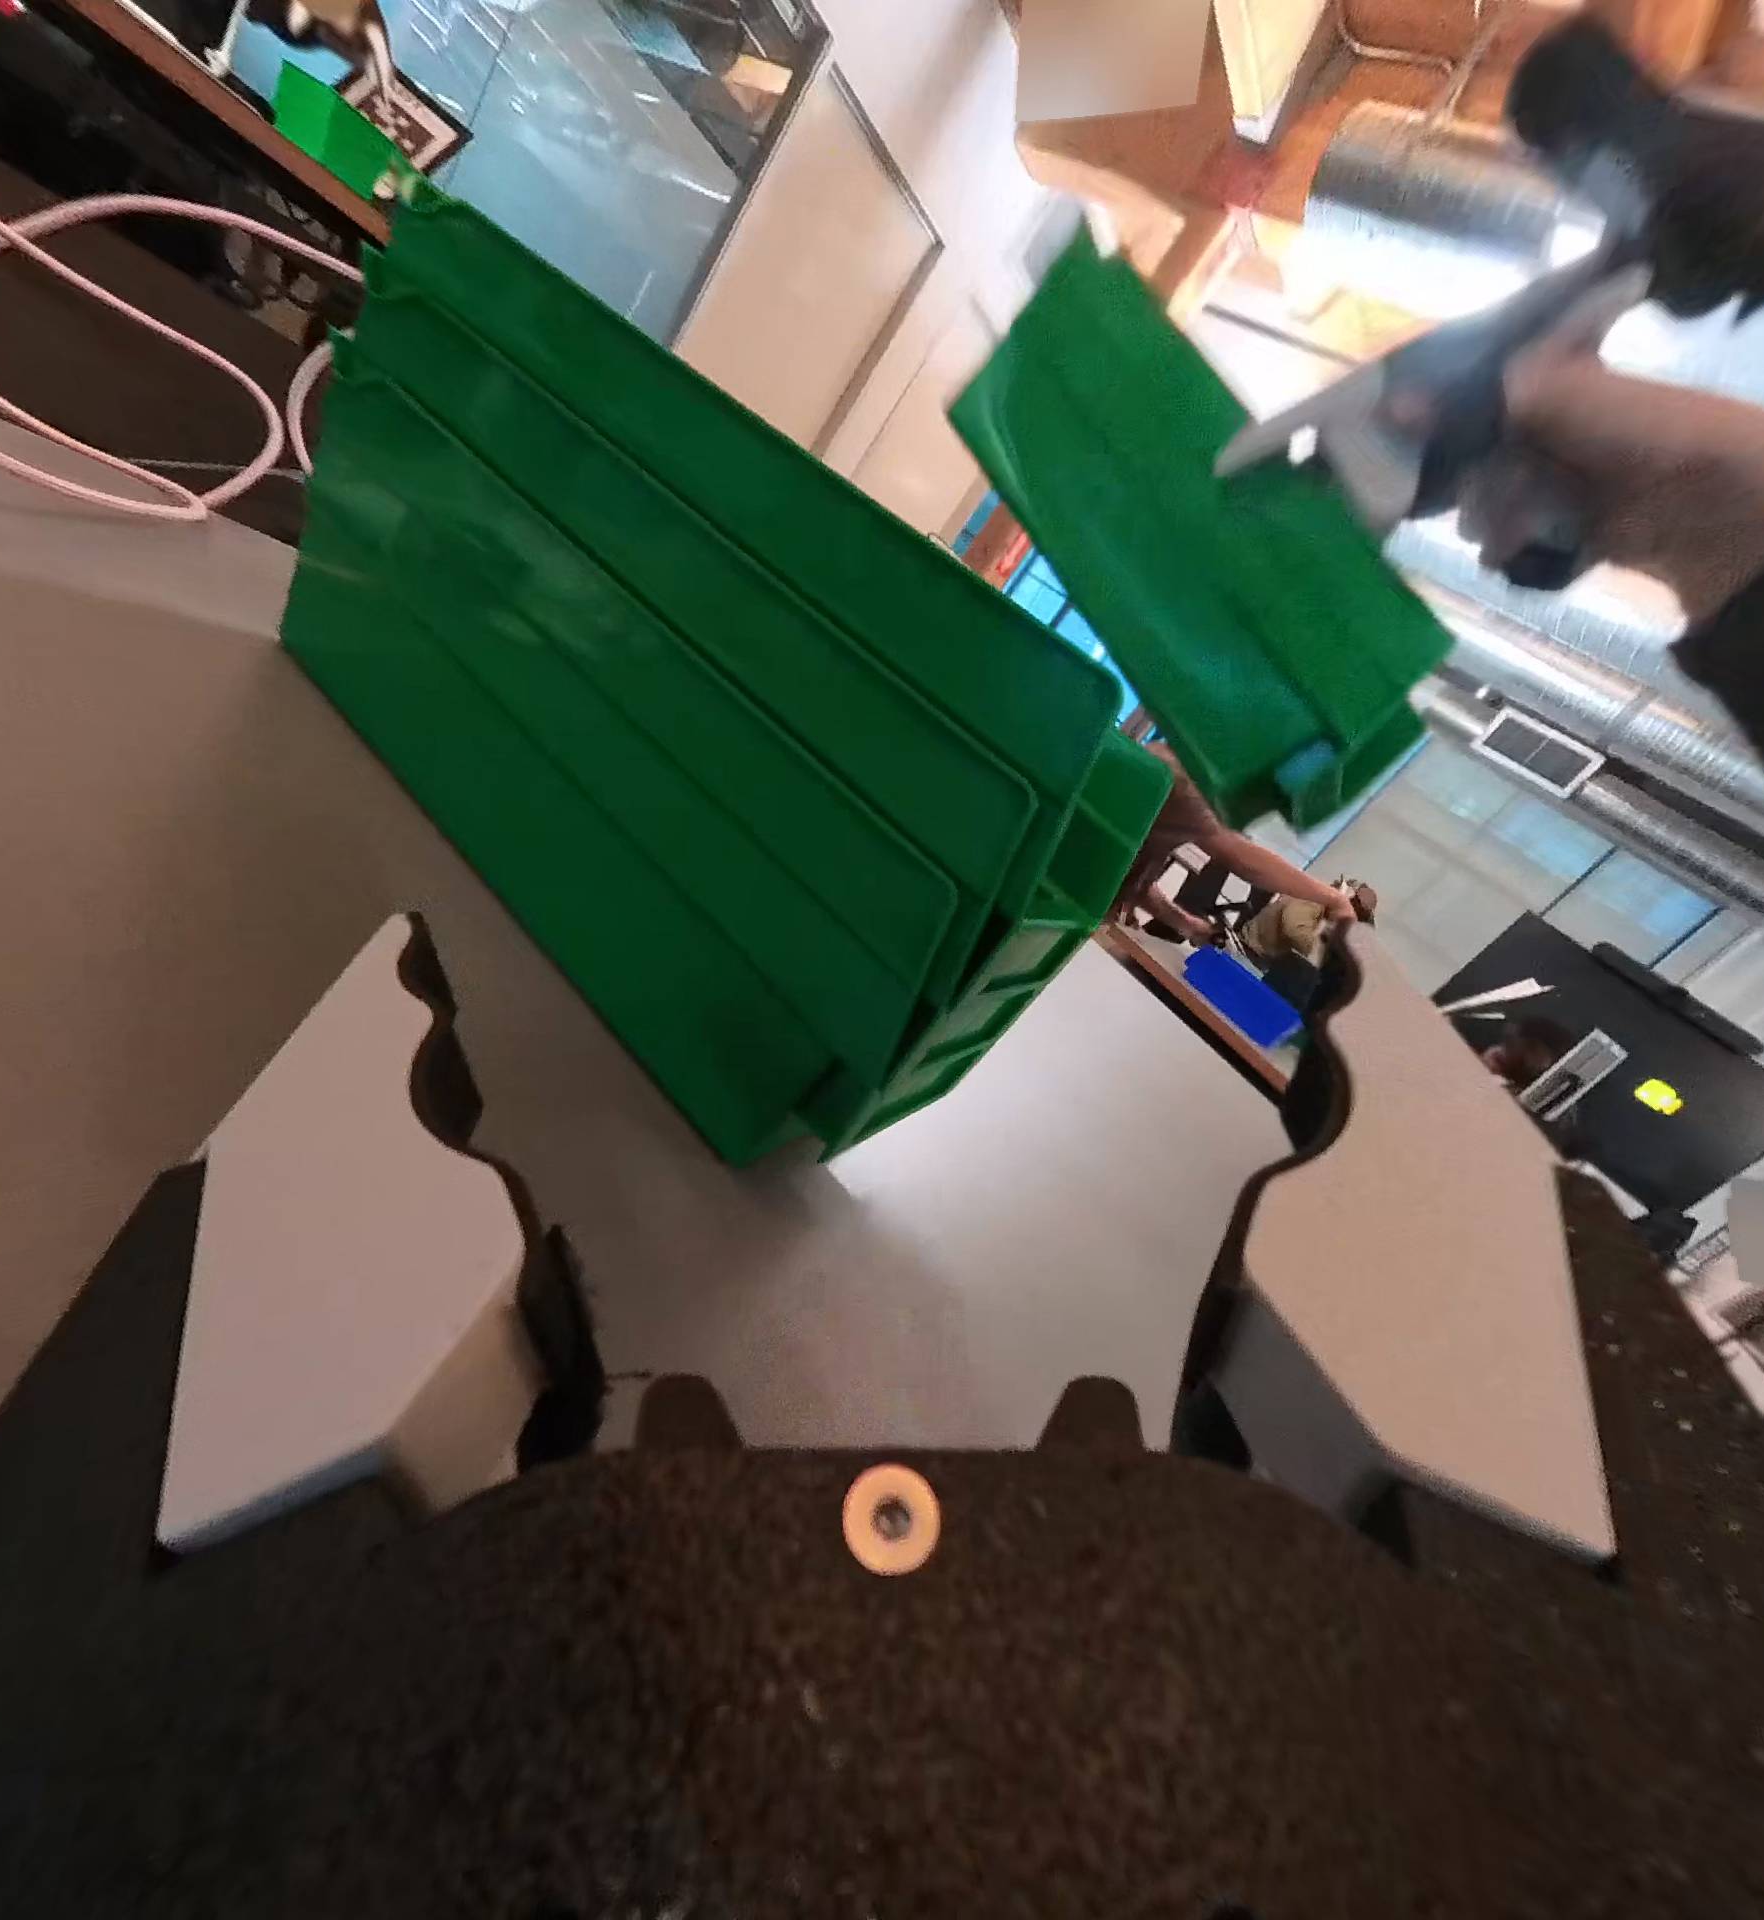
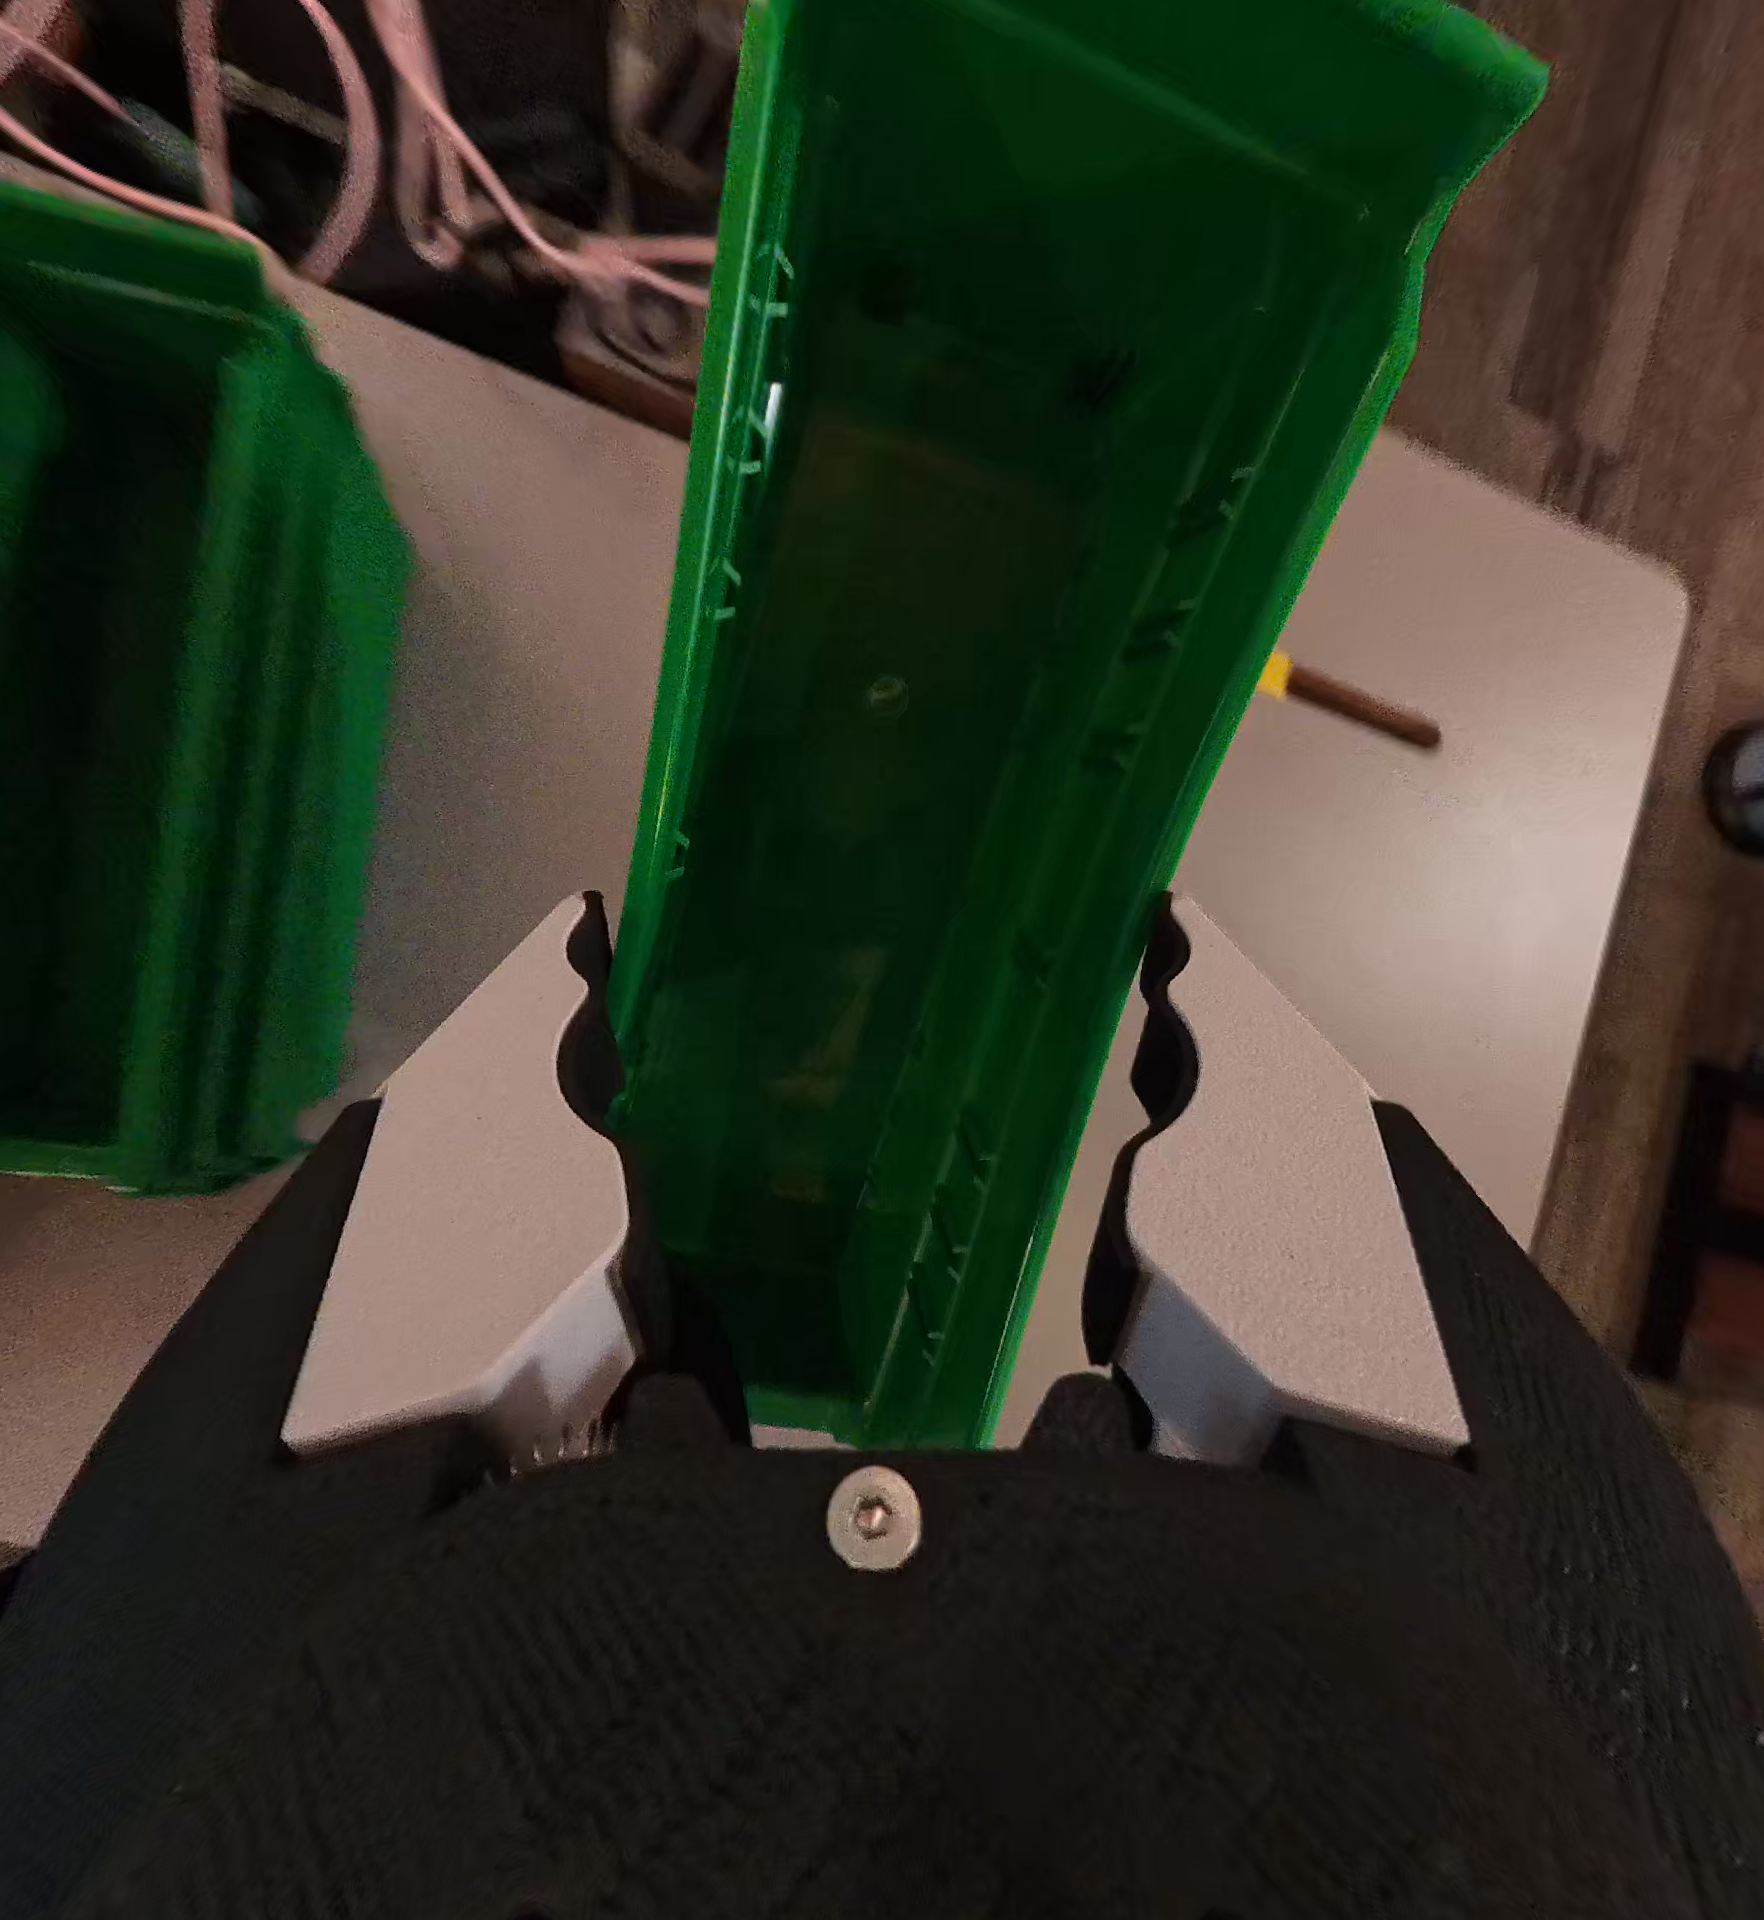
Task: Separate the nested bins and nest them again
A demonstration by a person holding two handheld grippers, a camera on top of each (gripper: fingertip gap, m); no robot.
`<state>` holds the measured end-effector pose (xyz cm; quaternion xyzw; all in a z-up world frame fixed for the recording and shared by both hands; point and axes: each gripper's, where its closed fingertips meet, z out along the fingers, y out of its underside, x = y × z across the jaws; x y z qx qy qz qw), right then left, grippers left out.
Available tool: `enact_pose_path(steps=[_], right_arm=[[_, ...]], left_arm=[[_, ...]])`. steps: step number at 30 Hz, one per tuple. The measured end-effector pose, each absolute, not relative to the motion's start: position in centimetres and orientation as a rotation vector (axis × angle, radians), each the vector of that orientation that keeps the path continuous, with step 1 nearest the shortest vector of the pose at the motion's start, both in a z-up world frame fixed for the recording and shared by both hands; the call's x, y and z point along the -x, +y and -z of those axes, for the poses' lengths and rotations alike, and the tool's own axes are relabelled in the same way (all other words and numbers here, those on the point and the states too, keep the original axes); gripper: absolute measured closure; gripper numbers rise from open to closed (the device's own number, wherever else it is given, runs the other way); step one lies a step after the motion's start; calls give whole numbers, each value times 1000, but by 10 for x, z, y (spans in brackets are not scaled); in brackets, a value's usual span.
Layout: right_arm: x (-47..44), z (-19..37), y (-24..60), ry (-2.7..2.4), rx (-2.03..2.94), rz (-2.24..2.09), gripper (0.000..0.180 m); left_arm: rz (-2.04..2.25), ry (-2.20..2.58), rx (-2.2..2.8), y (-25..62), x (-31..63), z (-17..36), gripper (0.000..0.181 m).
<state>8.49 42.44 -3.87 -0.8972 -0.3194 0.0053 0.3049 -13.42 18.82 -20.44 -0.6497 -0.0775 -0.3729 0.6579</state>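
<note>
wrist views facing forward, sharing green bins (image 1: 649, 665)

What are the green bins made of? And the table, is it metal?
The green bins look like moulded plastic: even colour, thin walls, raised ribs, a soft shine. The one held by the right gripper shows the same inside. The table is pale grey, smooth and matte; it could be laminate or painted board, I cannot tell.

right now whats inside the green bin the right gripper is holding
Nothing: the lifted bin in the right gripper shows only a bare green floor. Its near end is hidden behind the gripper.
</note>
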Motion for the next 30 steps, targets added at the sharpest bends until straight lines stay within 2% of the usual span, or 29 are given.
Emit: enact_pose_path(steps=[7, 12, 18, 20, 22, 24, 28, 30], right_arm=[[-237, 144, 447, -650, 2589, 23, 76], [-305, 195, 451, -525, 2669, 40, 74], [-326, 235, 447, -495, 2715, 39, 51], [-330, 226, 457, -430, 2649, 112, 34], [-322, 191, 468, -466, 2510, 217, 33], [-278, 148, 466, -573, 2378, 169, 32], [-124, 89, 414, -895, 2221, -170, 53], [-52, 73, 382, -1055, 2148, -235, 56]], left_arm=[[777, -195, 1491, 192, 140, 208, 30], [783, -202, 1544, 196, 138, 216, 36], [750, -230, 1532, 196, 143, 215, 33], [728, -239, 1525, 196, 146, 214, 32], [718, -238, 1524, 196, 147, 214, 32], [717, -242, 1529, 197, 147, 215, 32], [721, -247, 1530, 199, 148, 215, 32], [723, -245, 1538, 201, 148, 216, 31]])
